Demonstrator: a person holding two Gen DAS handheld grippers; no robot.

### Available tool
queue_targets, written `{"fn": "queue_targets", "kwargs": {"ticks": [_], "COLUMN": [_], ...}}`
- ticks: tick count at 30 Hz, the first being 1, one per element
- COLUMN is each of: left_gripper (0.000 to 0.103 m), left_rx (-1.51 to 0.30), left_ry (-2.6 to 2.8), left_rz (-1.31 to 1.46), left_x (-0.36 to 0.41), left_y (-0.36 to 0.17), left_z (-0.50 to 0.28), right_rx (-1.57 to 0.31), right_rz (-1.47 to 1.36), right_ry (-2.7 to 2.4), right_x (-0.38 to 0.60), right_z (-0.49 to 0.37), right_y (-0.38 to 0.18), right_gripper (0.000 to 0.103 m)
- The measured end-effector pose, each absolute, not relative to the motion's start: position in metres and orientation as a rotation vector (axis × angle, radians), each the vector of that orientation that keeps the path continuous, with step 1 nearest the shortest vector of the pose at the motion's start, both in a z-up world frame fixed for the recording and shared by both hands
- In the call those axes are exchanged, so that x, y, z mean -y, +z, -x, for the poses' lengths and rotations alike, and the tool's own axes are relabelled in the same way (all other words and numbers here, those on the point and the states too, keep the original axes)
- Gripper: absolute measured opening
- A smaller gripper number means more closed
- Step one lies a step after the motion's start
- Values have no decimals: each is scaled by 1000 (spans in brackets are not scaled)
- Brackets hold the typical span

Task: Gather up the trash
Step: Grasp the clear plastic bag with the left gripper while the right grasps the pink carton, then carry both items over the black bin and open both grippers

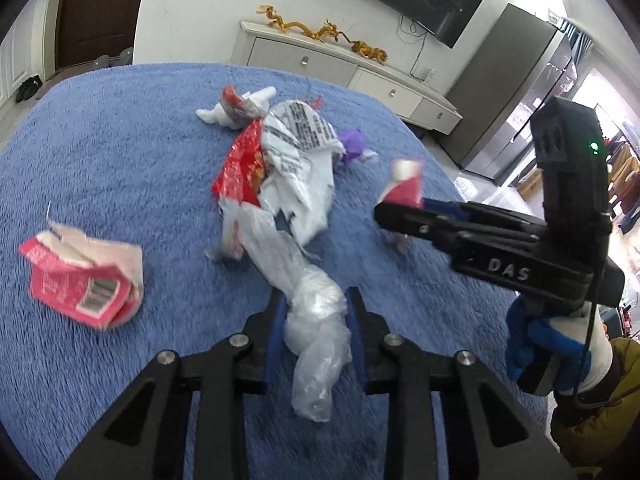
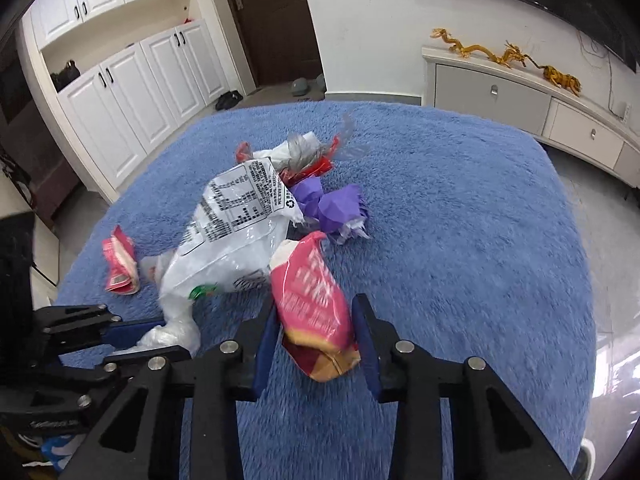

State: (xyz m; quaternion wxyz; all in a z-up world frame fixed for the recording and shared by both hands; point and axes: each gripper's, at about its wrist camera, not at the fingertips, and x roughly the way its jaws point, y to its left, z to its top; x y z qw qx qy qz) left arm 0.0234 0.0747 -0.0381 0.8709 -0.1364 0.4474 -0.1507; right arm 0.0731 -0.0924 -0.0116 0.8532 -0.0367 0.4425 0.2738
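Left wrist view first: the left gripper has its blue pads clamped on a twisted clear plastic bag, which trails up from the jaws toward the heap of trash in the middle of the blue rug. That heap is my landmark: a white printed bag with a red foil wrapper tucked against its left side. Behind the heap sits a wad of white tissue, and just right of it a purple scrap. Well to the left of the heap lies a torn pink carton with a barcode facing up. To the right of the heap the right gripper comes in sideways, nipping a pink packet at its tips; a gloved hand holds its handle.

Right wrist view: the right gripper is closed down narrow on the pink packet, which stands tilted between the pads right in front of the heap. The white printed bag fills the middle, with the purple scrap touching its right edge. The pink carton sits left of the heap. The left gripper pokes in from the lower left, pinching the clear plastic bag.
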Motion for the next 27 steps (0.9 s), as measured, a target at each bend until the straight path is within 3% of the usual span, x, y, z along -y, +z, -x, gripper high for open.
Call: {"fn": "queue_targets", "kwargs": {"ticks": [17, 27], "left_gripper": [26, 26], "left_rx": [-861, -776], "left_ry": [-341, -392], "left_rz": [163, -14], "left_x": [-43, 35], "left_y": [7, 44], "left_z": [38, 45], "right_rx": [-838, -735], "right_rz": [-57, -120], "right_ry": [509, 295], "right_x": [160, 250], "right_z": [4, 61], "right_y": [28, 57], "right_gripper": [32, 32]}}
